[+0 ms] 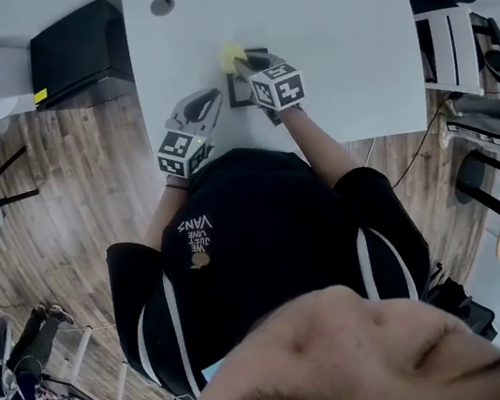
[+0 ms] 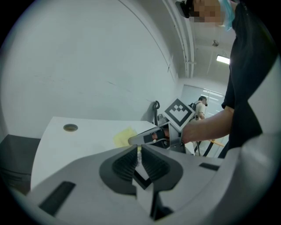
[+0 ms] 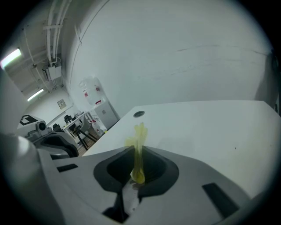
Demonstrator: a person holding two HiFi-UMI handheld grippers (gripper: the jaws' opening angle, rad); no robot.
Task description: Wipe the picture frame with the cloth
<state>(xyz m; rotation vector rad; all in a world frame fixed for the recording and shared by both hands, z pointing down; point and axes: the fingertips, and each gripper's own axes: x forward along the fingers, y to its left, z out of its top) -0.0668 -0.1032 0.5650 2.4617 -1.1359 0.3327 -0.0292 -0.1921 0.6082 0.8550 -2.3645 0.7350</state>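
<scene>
1. one white table (image 1: pixel 348 45) fills the upper part of the head view. a wood-pattern floor (image 1: pixel 84 174) lies to its left and along its near side.
2. one black cabinet (image 1: pixel 77 47) stands on the floor just beside the table's left edge.
3. one person in a black shirt (image 1: pixel 257 241) stands at the table's near edge, with both forearms reaching over it.
4. two grippers work near the middle of the table, close together, each carrying a cube with square markers.
5. the left gripper (image 1: pixel 207 104) points toward the left edge of the picture frame (image 1: pixel 240 93). in the left gripper view its jaws stand nearly together, closed on a thin black-edged corner of the frame.
6. the right gripper (image 1: pixel 244 64) lies over the frame from the near right side and hides much of it. in the right gripper view its jaws are clamped on the cloth (image 3: pixel 139 140), which stands up from between them as a narrow crumpled strip.
7. the frame is a dark rectangular outline on the table between the two grippers.
8. the cloth is yellow and bunched. in the head view it sits at the frame's far left corner, just ahead of the right gripper's jaws. the views do not show whether it presses on the frame.
9. a small round grey grommet (image 1: pixel 162 5) sits in the table top near its far left corner, well apart from the frame.
</scene>
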